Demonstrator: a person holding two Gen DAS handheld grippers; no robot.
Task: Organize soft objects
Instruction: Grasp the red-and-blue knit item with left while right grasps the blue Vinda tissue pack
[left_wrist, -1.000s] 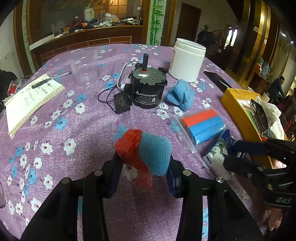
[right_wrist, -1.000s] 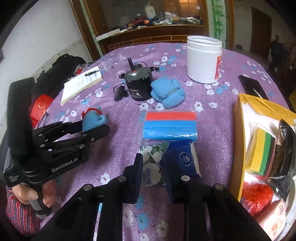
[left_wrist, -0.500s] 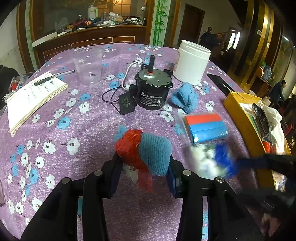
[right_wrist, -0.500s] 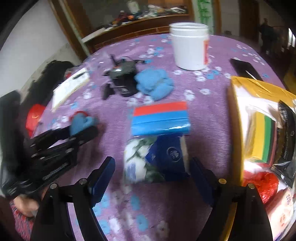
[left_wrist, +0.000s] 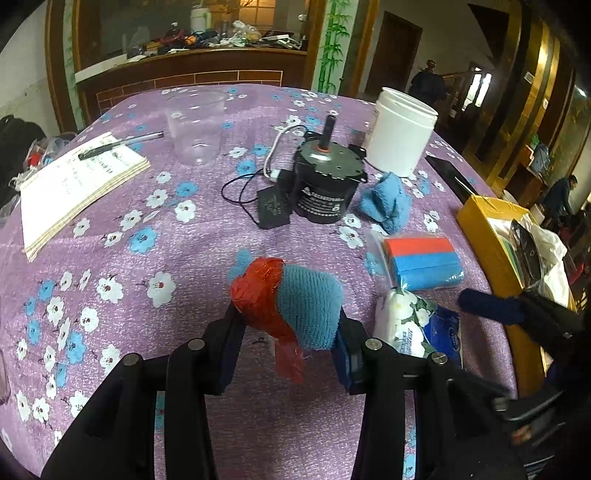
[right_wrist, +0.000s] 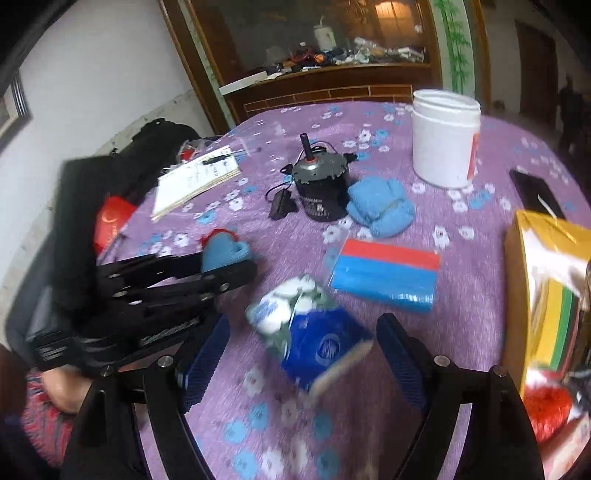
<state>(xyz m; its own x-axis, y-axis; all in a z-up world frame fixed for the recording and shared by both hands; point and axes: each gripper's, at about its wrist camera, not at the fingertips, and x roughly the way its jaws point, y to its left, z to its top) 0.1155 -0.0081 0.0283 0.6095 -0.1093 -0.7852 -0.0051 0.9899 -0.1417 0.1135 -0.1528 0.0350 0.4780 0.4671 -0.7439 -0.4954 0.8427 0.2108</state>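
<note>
— Now, your left gripper (left_wrist: 284, 328)?
— I see it clamped on the blue sock (left_wrist: 308, 306) with red wrap, above the purple cloth (left_wrist: 147, 277).
— Right gripper (right_wrist: 303, 354)?
— My jaws have just opened wide; the tissue pack (right_wrist: 314, 332) lies between them, unpressed, beside the sponges (right_wrist: 384, 275).

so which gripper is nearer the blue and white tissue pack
Right. The right gripper has its open jaws on either side of the tissue pack; the left gripper is beside it, shut on a blue and red bundle.
</note>
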